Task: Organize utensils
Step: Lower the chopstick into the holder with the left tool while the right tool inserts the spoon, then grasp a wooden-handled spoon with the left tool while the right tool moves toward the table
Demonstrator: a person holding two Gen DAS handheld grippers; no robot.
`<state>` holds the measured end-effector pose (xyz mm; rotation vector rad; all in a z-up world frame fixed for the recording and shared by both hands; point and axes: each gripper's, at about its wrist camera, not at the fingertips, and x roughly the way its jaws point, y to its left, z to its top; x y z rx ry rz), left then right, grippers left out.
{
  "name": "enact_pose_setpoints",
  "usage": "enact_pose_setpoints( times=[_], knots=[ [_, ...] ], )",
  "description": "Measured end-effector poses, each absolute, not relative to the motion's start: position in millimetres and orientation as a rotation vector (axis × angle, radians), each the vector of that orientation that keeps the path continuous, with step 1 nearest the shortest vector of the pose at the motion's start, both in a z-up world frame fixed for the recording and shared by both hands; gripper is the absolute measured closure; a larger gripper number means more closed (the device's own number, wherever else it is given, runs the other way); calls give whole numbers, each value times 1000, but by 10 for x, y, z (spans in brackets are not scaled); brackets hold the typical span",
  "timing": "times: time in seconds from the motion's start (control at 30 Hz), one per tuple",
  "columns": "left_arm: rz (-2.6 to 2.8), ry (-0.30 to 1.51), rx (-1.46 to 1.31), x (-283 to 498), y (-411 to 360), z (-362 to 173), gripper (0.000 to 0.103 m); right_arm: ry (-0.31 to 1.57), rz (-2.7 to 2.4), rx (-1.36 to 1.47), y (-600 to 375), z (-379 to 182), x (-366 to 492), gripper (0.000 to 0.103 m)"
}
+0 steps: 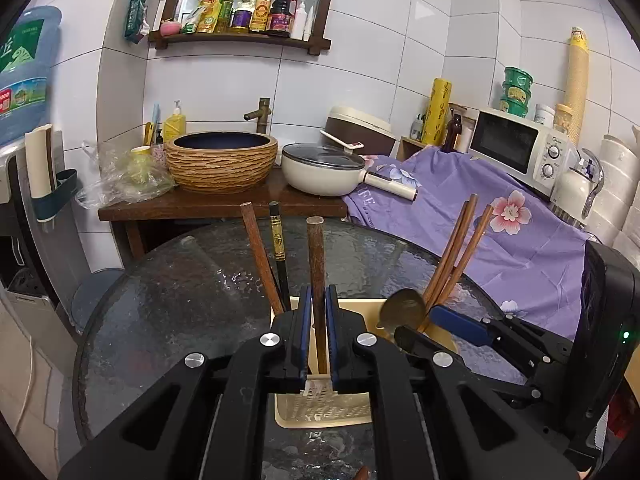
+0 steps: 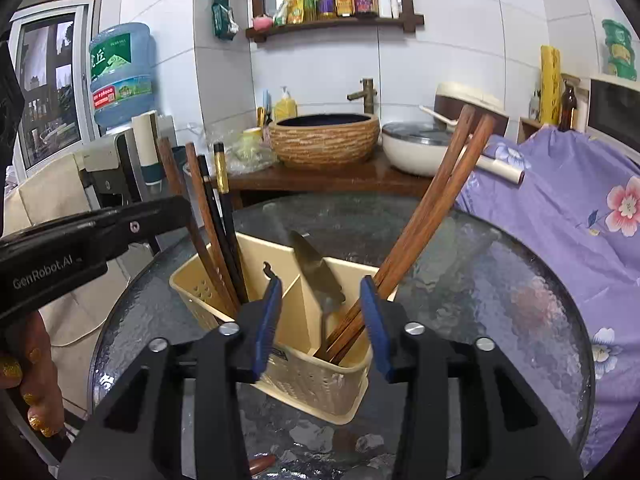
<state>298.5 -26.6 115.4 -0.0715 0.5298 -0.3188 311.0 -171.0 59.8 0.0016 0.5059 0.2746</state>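
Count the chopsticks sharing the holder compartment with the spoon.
2. Both are brown wooden chopsticks leaning right, side by side: one, the other, in the holder's right compartment beside the spoon. Their lower ends are hidden, so a shorter one might be missed.

You are working in a small home kitchen. White tiles are covering the walls; a wooden shelf (image 1: 240,38) is holding oil and sauce bottles (image 1: 260,10). A basin (image 1: 221,160) is sitting under a brass tap (image 1: 259,114) on a wooden counter (image 1: 224,202), beside a lidded pan (image 1: 324,168), a rice cooker (image 1: 360,128) and a microwave (image 1: 520,146). A water-dispenser bottle (image 2: 120,72) is standing at the left.
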Motion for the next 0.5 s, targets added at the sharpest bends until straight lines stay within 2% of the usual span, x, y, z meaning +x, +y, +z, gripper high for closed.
enact_pose_setpoints(
  times=[0.03,0.1,0.2,0.23,0.27,0.33,0.43,0.5],
  knots=[
    [-317,525,-71,2967,-264,1163,89,493,268,0,-1720,617,3070,52],
    [-319,512,-68,2892,-236,1175,82,478,261,-4,-1746,652,2990,50],
    [-321,493,-56,2759,-215,1159,59,472,249,-19,-1790,657,2836,50],
    [-317,487,-52,2705,-203,1138,47,477,236,-20,-1819,635,2765,50],
    [-313,481,-47,2636,-183,1103,40,487,223,-18,-1845,613,2723,49],
    [-313,486,-34,2556,-174,1032,36,518,202,-1,-1912,541,2641,40],
    [-314,529,-3,2451,-176,852,26,590,171,39,-2035,344,2516,39],
    [-316,572,20,2400,-180,701,26,657,158,45,-2090,167,2464,39]
  ],
)
